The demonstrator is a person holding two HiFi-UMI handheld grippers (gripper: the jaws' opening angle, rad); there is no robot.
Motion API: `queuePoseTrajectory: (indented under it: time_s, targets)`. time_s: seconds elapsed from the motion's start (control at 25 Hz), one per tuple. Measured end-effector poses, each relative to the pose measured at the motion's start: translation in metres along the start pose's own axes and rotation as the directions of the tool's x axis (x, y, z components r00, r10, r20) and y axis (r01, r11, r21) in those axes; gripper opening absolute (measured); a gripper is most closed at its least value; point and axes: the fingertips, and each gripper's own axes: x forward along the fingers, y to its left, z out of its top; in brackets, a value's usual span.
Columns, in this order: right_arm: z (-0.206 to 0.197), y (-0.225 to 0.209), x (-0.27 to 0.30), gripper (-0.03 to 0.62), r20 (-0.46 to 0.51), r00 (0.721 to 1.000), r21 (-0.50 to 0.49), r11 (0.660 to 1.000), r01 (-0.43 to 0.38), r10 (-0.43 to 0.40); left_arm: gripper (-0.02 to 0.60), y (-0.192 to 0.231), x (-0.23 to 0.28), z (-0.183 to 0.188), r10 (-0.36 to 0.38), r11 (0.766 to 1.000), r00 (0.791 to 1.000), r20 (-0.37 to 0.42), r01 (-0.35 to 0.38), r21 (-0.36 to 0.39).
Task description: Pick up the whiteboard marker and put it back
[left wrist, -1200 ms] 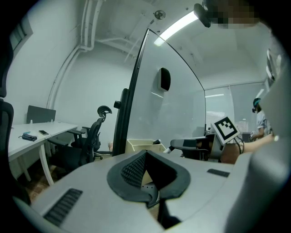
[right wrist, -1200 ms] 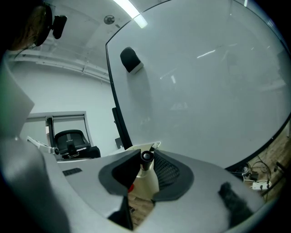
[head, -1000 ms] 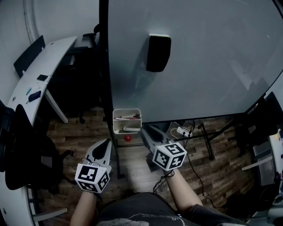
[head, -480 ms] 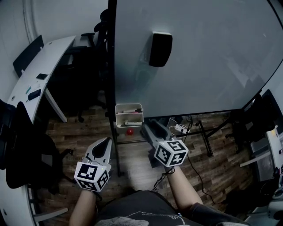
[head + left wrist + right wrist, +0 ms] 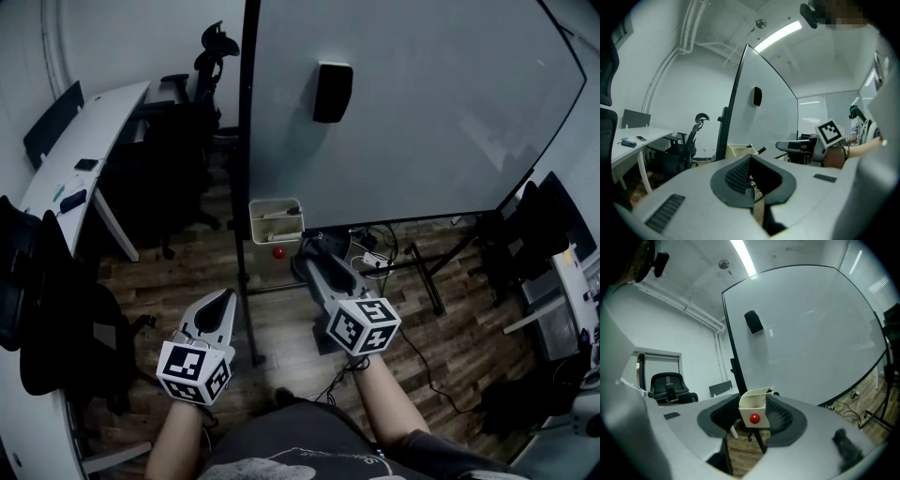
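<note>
- Two grippers are shown, one in each of the person's hands, each carrying one marker cube.
- Left gripper (image 5: pixel 226 298): its jaws are closed on each other, with nothing between the pads. It is held low, left of the board's stand.
- Right gripper (image 5: pixel 312 261): its jaws have just been opening and stand wide apart. Nothing is gripped. One cream box (image 5: pixel 277 233) is seen through the gap from the right gripper view, well beyond the pads.
- One whiteboard (image 5: pixel 422 112) is mounted on a dark stand, and one black eraser (image 5: pixel 333 92) is fixed to its face.
- The box is hung at the board's lower left corner, with one red knob (image 5: pixel 278 252) on its front.
- The whiteboard marker (image 5: pixel 761 150) lies in this box, with one dark end projecting above the rim. The number of markers inside cannot be counted.
- One white desk (image 5: pixel 84 159) is seen at the left, with two small dark items on it.
- One power strip (image 5: pixel 375 260) lies on the wooden floor (image 5: pixel 450 356) beneath the board.
</note>
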Motion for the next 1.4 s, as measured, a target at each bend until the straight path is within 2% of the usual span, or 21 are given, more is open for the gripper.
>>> queuePoseTrajectory:
  time_s: [0.24,0.32,0.4,0.72,0.88,1.4]
  targets:
    - [-0.001,0.053,-0.044,0.162,0.029,1.000,-0.040,0.999,-0.009,0.010,0.014,-0.016,-0.046,0.001,-0.044,0.999,0.999,0.001,0.044,0.004]
    - [-0.006,0.067,-0.061,0.141,0.033,0.999,-0.047,0.999,0.003,-0.002,0.014,-0.023,-0.063,-0.004,-0.060,0.998,0.998,-0.003,0.060,0.006]
    - [-0.014,0.079,-0.077,0.089,0.029,0.999,-0.052,0.998,0.028,-0.027,0.014,-0.030,-0.080,-0.011,-0.073,0.997,0.997,-0.009,0.073,0.007]
    - [-0.052,0.114,-0.138,0.037,0.003,0.998,-0.030,0.997,0.067,-0.067,0.014,-0.059,-0.141,-0.042,-0.105,0.994,0.994,-0.030,0.105,-0.003]
    - [-0.061,0.131,-0.162,0.023,-0.007,0.997,-0.024,0.997,0.071,-0.071,0.014,-0.070,-0.169,-0.044,-0.115,0.993,0.993,-0.021,0.115,-0.002]
    - [-0.084,0.183,-0.223,0.021,-0.050,0.997,-0.098,0.993,0.060,-0.065,0.014,-0.098,-0.234,-0.048,-0.130,0.991,0.992,-0.002,0.130,0.011]
